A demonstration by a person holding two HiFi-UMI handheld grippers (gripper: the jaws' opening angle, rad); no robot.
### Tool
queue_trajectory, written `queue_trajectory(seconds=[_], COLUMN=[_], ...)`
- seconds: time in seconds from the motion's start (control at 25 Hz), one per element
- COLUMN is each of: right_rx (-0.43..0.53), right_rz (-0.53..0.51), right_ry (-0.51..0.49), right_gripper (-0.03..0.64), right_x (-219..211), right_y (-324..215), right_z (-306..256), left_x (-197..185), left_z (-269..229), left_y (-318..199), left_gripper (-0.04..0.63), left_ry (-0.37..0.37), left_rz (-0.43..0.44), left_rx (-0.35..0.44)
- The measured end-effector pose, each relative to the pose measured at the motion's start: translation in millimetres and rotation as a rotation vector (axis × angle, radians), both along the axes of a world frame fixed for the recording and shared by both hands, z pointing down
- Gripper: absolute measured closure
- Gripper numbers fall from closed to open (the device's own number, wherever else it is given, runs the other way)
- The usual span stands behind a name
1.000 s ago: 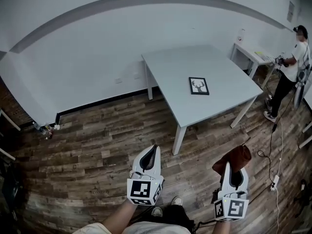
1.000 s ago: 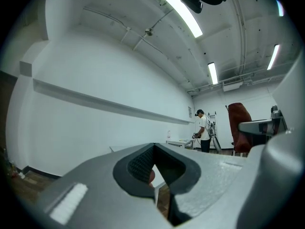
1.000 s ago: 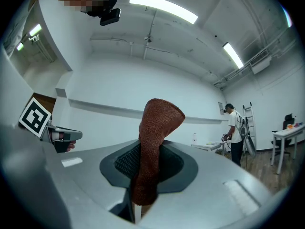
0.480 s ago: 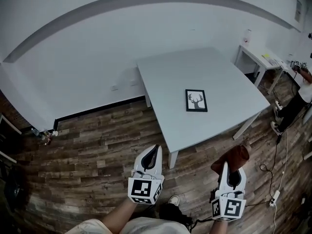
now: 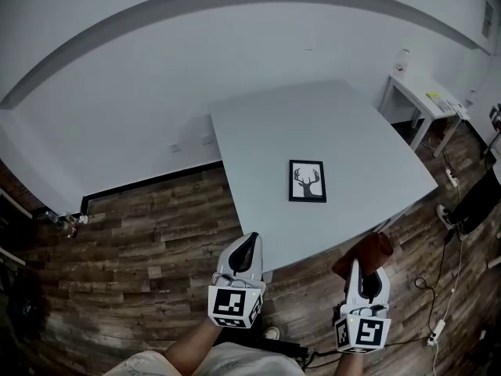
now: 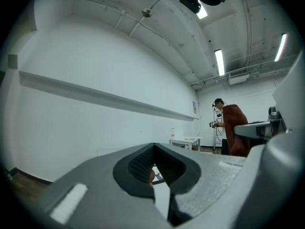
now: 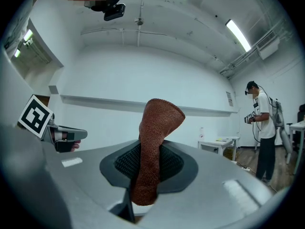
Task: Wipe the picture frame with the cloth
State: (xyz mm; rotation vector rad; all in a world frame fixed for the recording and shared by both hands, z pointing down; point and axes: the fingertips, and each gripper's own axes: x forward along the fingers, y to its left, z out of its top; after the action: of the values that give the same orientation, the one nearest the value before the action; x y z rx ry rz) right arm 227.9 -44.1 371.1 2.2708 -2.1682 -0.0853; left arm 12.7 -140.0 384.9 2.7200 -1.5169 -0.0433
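Observation:
A black picture frame [image 5: 308, 181] with a deer print lies flat on the grey table [image 5: 258, 131], ahead of both grippers. My left gripper [image 5: 249, 245] hovers just short of the table's near edge, jaws shut with nothing between them [image 6: 154, 149]. Over the wooden floor by the table's near right corner, my right gripper [image 5: 357, 268] is shut on a brown cloth [image 5: 368, 251]. In the right gripper view the cloth [image 7: 157, 128] stands up out of the shut jaws [image 7: 149, 162] and curls over at its top.
A small white table [image 5: 423, 92] stands at the back right against the white wall. A person [image 7: 262, 128] stands to the right, seen only in part at the head view's edge [image 5: 477, 202]. Cables and a power strip [image 5: 432, 337] lie on the wood floor.
The table and frame have come nearer and moved left in the head view as I stepped towards them. Both grippers keep their pose; the cloth stays gripped.

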Motion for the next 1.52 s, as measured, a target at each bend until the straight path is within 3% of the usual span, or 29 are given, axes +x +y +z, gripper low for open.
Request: queue_trajectory(seconds=[0.52,0.96,1.04,1.28,1.52], right_rx=[-0.037,-0.12,-0.2,-0.573,-1.01], right_rz=[0.044,-0.017,-0.054,-0.119,-0.19], right_ry=[0.015,0.016,0.01,0.053,-0.09], right_gripper=[0.511,0.511,0.511,0.511,0.511], right_x=[10.9,16.4,15.7,25.1,40.4], right_y=[-139.3,-210.5,-226.9,-304.9,-380.1], right_z=[6.8,29.1,45.3,129.0,231.7], left_x=[18.0,25.7,25.5,26.4,28.9], left_z=[-1.3,16.2,19.6,25.3,34.3], left_y=[-147.3,-202.8,-208.5,-221.5,-229.1], left_gripper=[0.594,0.594,0.594,0.594,0.594], left_ry=[0.024,0.006,0.007,0.012,0.022], left_rz=[0.042,-0.002,-0.013,-0.029,-0.028], left_rx=[0.015,-0.024,-0.03,-0.053,-0.082])
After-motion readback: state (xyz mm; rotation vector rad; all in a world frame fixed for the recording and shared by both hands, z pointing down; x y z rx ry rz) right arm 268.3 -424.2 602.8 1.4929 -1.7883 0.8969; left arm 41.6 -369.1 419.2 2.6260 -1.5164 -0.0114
